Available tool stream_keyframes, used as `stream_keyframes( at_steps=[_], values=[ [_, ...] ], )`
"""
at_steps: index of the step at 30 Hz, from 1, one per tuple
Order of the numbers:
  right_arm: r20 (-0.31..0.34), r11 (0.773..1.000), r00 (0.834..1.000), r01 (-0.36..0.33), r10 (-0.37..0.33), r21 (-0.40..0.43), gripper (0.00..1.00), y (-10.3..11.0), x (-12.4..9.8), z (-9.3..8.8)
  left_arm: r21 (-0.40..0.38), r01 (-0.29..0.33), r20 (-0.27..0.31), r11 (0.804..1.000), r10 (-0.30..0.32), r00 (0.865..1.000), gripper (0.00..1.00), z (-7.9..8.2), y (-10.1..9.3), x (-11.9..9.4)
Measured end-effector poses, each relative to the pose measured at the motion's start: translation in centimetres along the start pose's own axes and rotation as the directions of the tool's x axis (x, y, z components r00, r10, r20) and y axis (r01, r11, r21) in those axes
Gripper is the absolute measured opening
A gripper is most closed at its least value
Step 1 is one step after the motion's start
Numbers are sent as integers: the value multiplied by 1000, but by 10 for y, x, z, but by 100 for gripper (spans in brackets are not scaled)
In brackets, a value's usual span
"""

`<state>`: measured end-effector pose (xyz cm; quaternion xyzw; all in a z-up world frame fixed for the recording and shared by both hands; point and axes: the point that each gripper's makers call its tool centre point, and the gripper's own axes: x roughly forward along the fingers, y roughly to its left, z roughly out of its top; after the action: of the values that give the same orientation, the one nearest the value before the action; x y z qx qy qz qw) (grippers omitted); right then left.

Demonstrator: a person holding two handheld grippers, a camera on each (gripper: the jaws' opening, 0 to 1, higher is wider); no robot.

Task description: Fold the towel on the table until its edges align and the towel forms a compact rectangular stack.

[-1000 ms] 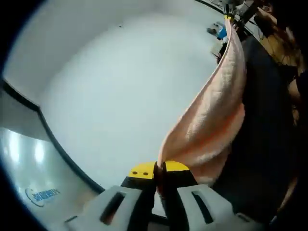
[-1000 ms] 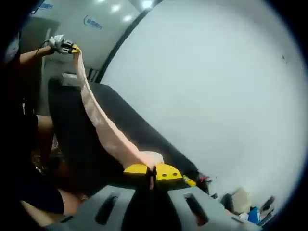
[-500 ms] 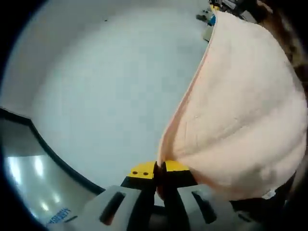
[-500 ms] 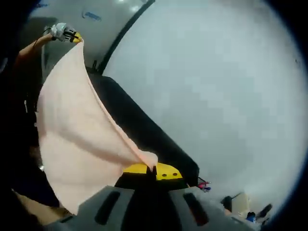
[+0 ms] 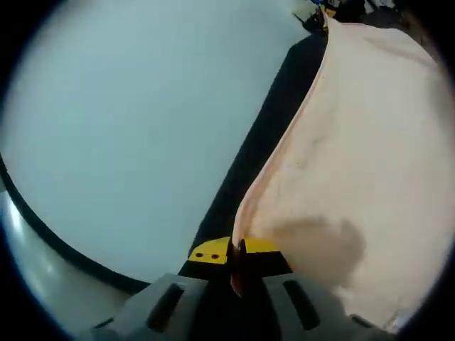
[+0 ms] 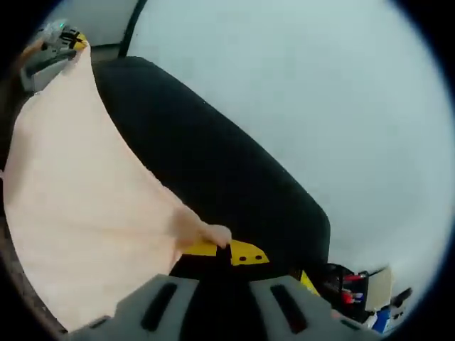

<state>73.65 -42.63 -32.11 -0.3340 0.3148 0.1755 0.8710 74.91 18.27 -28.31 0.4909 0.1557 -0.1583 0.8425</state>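
Observation:
A peach towel (image 5: 355,163) hangs spread in the air between my two grippers. My left gripper (image 5: 237,250) is shut on one top corner, and the cloth fans out to the right of its yellow-tipped jaws. In the right gripper view the towel (image 6: 78,192) spreads left as a wide sheet, with my right gripper (image 6: 224,250) shut on its other corner. The left gripper (image 6: 67,39) shows far off at the upper left there, holding the opposite corner. A black table (image 6: 213,163) lies beyond the towel.
The black table's edge (image 5: 249,156) runs diagonally against a pale grey floor (image 5: 128,121). Small items in red, blue and beige (image 6: 362,291) sit past the table's end at the lower right. More small clutter (image 5: 313,18) lies at the top near the towel's far corner.
The towel has opened from a narrow hanging strip into a wide flat sheet. Both views have swung so the black table now lies behind the cloth.

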Motion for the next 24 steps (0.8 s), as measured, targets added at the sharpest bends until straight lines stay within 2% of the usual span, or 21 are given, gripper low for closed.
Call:
stream_keyframes(
  at_steps=[2,5,7,10,11,14,15,17,18,20,21,22,23,24],
  values=[
    [-1,1000,1000,7,-7,3,1,-8,16,2,-63,16,11,998,-16,1000,2,0,-9,17],
    [-4,1000,1000,12,-12,-6,1,-10,28,0,-91,-9,23,996,11,1000,2,-1,-5,25],
    [-28,1000,1000,-1,1,-5,1,-12,37,-5,-127,-15,25,992,18,1000,2,-2,-4,34],
    [-53,1000,999,-9,8,-19,1,-9,51,-12,-128,-11,7,992,12,1000,2,-6,-12,43],
    [-58,1000,998,-12,11,-17,1,-8,54,-13,-134,-6,-3,991,6,1000,2,-9,-11,53],
    [-86,999,996,-31,30,-12,1,-1,67,-18,-131,11,-29,991,-15,999,2,-15,-23,56],
    [-95,999,995,-36,35,-11,1,2,71,-20,-133,18,-43,991,-24,999,2,-20,-23,67],
    [-94,999,995,-21,17,-38,2,4,79,-20,-160,25,-64,987,-36,997,3,-27,-31,64],
    [-92,998,996,-13,8,-54,3,-2,88,-18,-159,33,-75,987,-46,996,3,-30,-35,64],
    [-89,997,996,13,-20,-82,5,-4,91,-16,-107,74,-110,992,-86,990,4,-38,-44,63],
    [-91,997,996,15,-23,-79,6,-6,92,-17,-108,70,-112,992,-82,990,8,-41,-45,65],
    [-96,998,995,10,-16,-67,7,-8,93,-20,-66,75,-117,995,-82,990,11,-43,-43,64],
    [-94,998,995,9,-15,-59,10,-11,91,-22,-59,59,-111,997,-65,992,15,-42,-38,60],
    [-88,998,996,19,-24,-59,15,-14,88,-24,-87,40,-107,995,-49,993,20,-43,-32,57]
  ],
)
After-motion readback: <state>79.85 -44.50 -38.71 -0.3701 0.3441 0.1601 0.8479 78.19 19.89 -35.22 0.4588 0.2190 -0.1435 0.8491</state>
